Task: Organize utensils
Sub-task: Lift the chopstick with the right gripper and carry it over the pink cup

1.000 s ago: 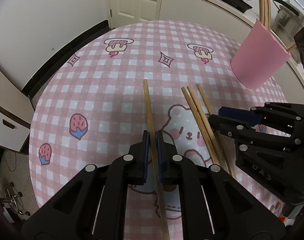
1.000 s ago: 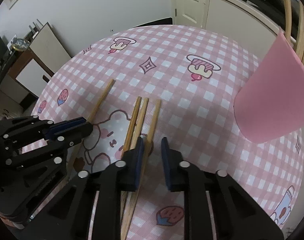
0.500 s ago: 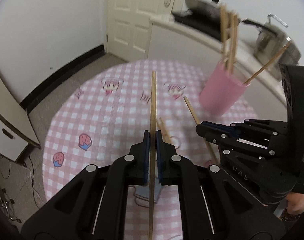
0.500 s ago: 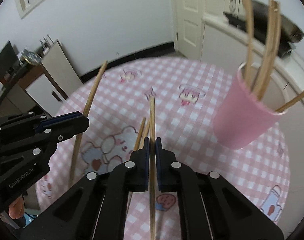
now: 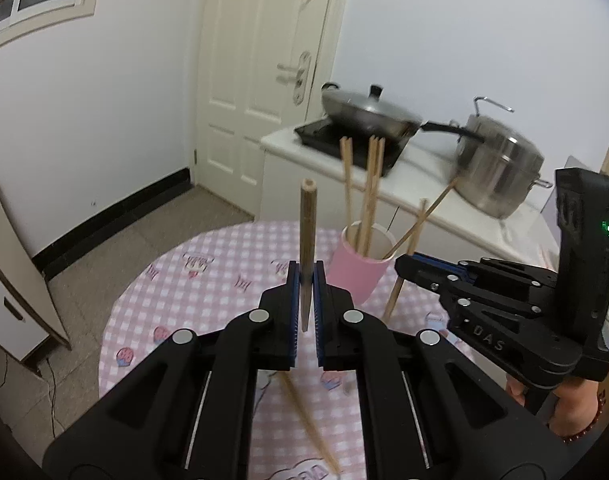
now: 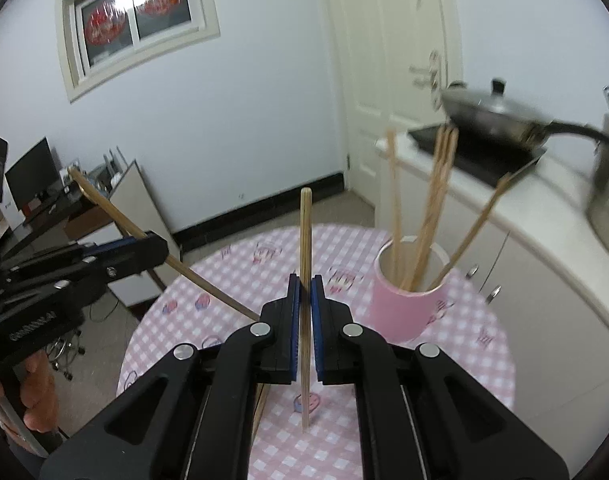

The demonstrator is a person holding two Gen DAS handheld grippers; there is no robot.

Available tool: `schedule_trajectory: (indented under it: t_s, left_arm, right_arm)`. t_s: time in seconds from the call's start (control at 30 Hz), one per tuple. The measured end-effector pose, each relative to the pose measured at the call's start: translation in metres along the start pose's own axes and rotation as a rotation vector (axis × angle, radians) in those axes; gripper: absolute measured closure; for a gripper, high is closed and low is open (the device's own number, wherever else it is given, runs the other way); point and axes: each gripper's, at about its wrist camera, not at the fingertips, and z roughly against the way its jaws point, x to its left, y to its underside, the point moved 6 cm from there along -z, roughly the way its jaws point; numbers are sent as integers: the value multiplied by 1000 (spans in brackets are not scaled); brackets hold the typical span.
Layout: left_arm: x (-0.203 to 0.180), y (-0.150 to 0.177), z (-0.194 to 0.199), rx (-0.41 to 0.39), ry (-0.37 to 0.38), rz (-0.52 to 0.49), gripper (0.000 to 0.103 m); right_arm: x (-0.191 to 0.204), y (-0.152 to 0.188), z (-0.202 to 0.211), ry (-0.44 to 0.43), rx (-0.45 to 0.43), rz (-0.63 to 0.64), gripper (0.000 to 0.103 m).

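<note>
Between the blue pads of my left gripper (image 5: pixel 305 280): one wooden chopstick (image 5: pixel 306 240), clamped and standing upright, its blunt end topmost. Between the pads of my right gripper (image 6: pixel 305 292): a second chopstick (image 6: pixel 305 264), pinched likewise and upright, its lower tip hanging above the cloth (both sticks clear of the table). In the left view my right gripper (image 5: pixel 408 266) sits to the right, its stick (image 5: pixel 409 256) slanting beside the cup; in the right view my left gripper (image 6: pixel 156 246) sits to the left, its stick (image 6: pixel 120 222) crossing diagonally.

Just ahead, on the table: one pink cup (image 5: pixel 358 272) (image 6: pixel 408 304), upright, holding several chopsticks (image 5: pixel 370 192) (image 6: pixel 432 208) that lean against its rim.

On the pink checked tablecloth (image 5: pixel 208 292) (image 6: pixel 476 364), below my left gripper: a loose chopstick (image 5: pixel 310 428) lying flat.

Beyond the table: a white counter (image 5: pixel 432 184) with a lidded wok (image 5: pixel 368 114) and a steel pot (image 5: pixel 498 172); a white door (image 5: pixel 260 80).
</note>
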Motion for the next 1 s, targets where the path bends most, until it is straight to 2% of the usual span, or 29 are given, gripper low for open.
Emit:
schedule_trajectory:
  t_s: [0.3,0.47,0.77,1.0]
  left_arm:
    - [-35,-33,-2,-74,35,15,96]
    - [-46,-52,-13,-108,41,35,96]
    - [-57,-85,-30,-242,19,107,96]
    - [-60,-101,-58,-272,17,154,96]
  right_arm:
    - [-27,-33,54,62,-195,-1,99]
    - [-42,-46,63,85,-262,-14,99]
    - [-69,-66,72,113,-366,-32,99]
    - [-86,-79,71,147,-432,-31,99]
